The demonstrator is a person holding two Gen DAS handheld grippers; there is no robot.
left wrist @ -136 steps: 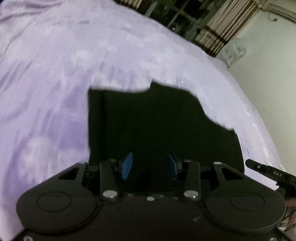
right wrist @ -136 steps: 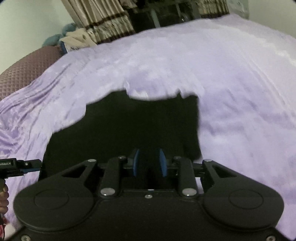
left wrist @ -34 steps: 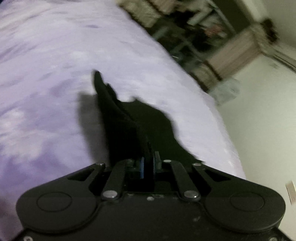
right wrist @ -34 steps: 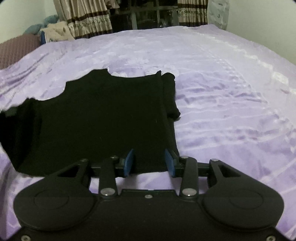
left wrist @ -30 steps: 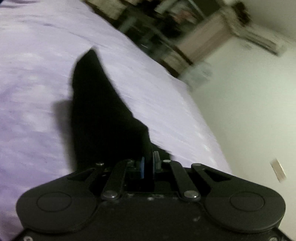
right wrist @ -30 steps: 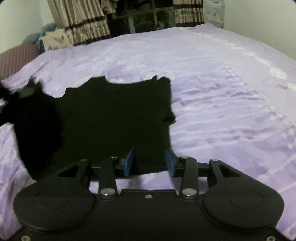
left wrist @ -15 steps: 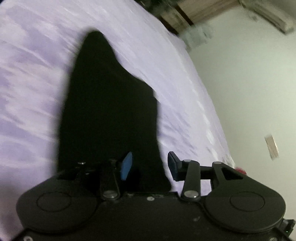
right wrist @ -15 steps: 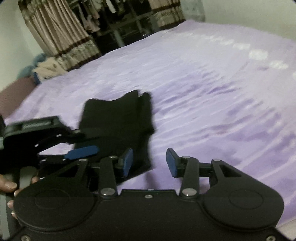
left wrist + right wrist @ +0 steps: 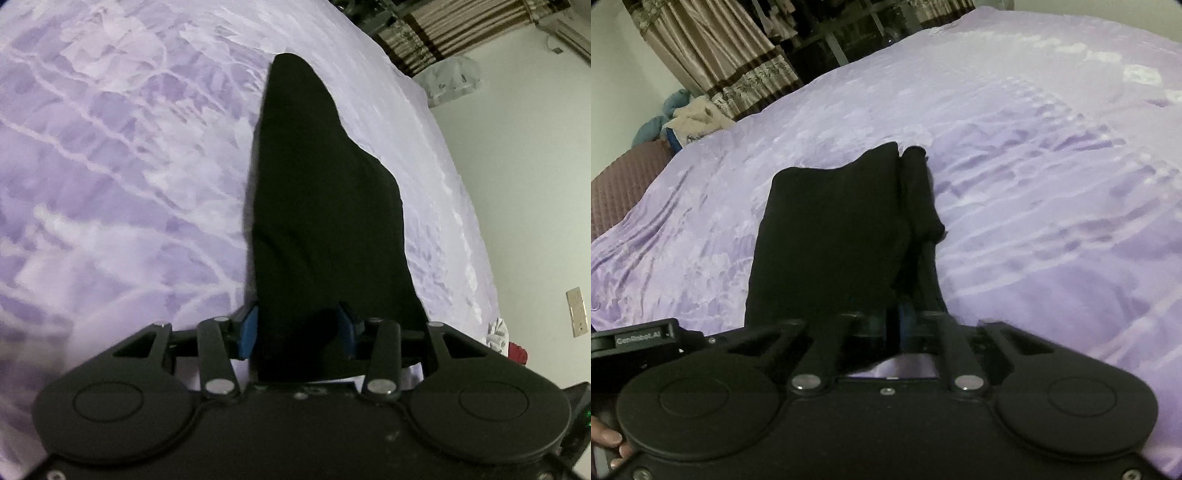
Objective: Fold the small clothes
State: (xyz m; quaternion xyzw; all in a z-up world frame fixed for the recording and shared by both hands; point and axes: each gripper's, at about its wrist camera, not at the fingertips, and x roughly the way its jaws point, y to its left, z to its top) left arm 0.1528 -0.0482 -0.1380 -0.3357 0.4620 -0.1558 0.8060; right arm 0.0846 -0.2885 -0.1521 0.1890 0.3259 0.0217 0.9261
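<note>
A small black garment lies folded into a narrow strip on the purple bedsheet. In the left wrist view my left gripper is open, its blue pads either side of the garment's near end. In the right wrist view the same garment shows with a rolled sleeve edge on its right. My right gripper is shut on the near right corner of the garment.
The purple sheet covers the whole bed. Curtains and a dark rack stand beyond the far edge, with a pile of cloth at the left. The left gripper's body and a hand sit at the lower left. A white wall lies right.
The left gripper carried the garment's left side over onto the right and opened. The right gripper, open half a second ago, has closed on the garment's near corner.
</note>
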